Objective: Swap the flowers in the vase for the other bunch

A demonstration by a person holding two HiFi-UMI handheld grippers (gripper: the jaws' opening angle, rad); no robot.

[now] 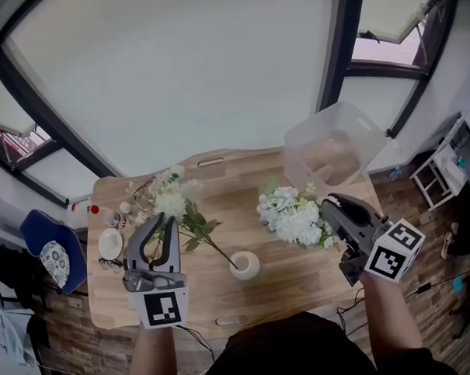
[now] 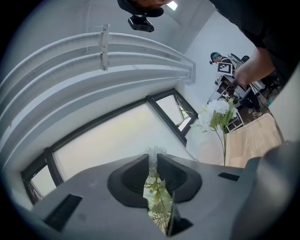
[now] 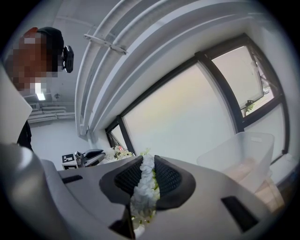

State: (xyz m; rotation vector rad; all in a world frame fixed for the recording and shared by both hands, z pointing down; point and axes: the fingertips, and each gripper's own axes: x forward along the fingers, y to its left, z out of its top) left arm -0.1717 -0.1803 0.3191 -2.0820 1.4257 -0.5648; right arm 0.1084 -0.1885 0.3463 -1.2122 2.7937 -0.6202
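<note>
On wooden table point(image 1: 301, 275) – vase point(image 1: 245, 265), clear bin point(image 1: 334, 143); window point(image 1: 175, 69) behind.

Wooden table point(image 1: 301, 275) before dark-framed windows point(image 1: 175, 69), wood floor point(image 1: 61, 346).

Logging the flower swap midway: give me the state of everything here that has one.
Left hand-held gripper: shut on the leafy bunch.
Right hand-held gripper: shut on the white bunch.
Leafy bunch: held, stem end at the vase mouth, in or out unclear.
White bunch: held, clear of the vase.
Vase: upright on the table.
Clear bin: open, no lid.
</note>
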